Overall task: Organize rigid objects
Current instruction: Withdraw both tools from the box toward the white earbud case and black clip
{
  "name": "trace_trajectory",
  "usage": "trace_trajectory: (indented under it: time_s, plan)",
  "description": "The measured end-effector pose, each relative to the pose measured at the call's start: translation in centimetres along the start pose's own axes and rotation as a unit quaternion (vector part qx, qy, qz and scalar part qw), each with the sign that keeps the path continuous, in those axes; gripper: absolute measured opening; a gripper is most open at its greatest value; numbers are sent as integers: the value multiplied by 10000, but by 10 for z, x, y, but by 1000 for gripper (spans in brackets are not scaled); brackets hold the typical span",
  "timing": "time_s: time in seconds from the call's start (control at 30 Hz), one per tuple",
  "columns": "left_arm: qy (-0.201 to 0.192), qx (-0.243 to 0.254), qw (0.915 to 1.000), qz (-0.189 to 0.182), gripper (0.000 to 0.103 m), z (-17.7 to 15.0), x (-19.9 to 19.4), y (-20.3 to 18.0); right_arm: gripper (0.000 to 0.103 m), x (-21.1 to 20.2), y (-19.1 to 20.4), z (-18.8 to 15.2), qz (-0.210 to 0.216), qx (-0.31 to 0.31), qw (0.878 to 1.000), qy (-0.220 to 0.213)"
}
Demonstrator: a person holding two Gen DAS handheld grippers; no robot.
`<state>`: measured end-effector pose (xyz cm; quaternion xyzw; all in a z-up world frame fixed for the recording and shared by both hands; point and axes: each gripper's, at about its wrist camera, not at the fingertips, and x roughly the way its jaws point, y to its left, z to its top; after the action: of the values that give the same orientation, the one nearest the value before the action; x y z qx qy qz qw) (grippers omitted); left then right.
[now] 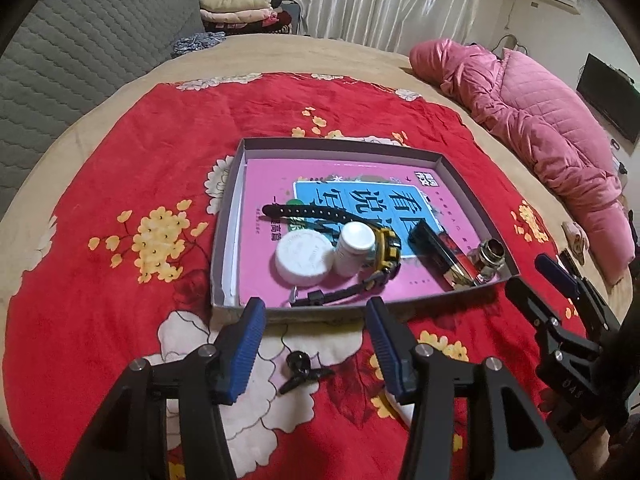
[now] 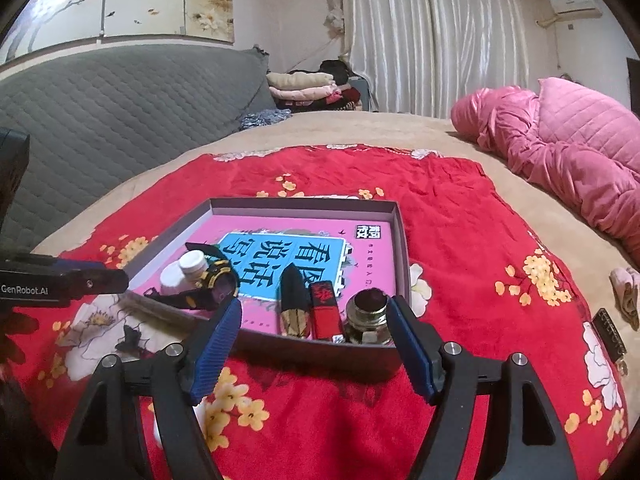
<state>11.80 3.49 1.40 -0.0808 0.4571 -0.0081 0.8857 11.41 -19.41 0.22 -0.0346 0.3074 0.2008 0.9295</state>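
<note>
One shallow grey box (image 1: pixel 476 184) is seen on one red flowered blanket (image 1: pixel 100 160). Inside the box, one pink book (image 1: pixel 276 184) is counted, and upon it one black and yellow watch (image 1: pixel 386 248), one white round lid (image 1: pixel 304 258), one small white bottle (image 1: pixel 354 246), one black and gold case (image 2: pixel 294 300), one red lighter (image 2: pixel 326 308) and one metal fitting (image 1: pixel 490 254). Outside the box, one small black clip (image 1: pixel 300 368) is found on the blanket. One pink quilted coat (image 1: pixel 540 120) is lying on the bed.

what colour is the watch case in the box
Yellow and black watch, clearest in the left wrist view.
</note>
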Motion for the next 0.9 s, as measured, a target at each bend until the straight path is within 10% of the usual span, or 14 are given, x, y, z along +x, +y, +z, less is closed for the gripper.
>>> trace_trajectory:
  time_s: [0.9]
  plan:
    - [391,171,9990,108,52,-41,-10,-4,76,-26,52,-31,726,-28,9957,573]
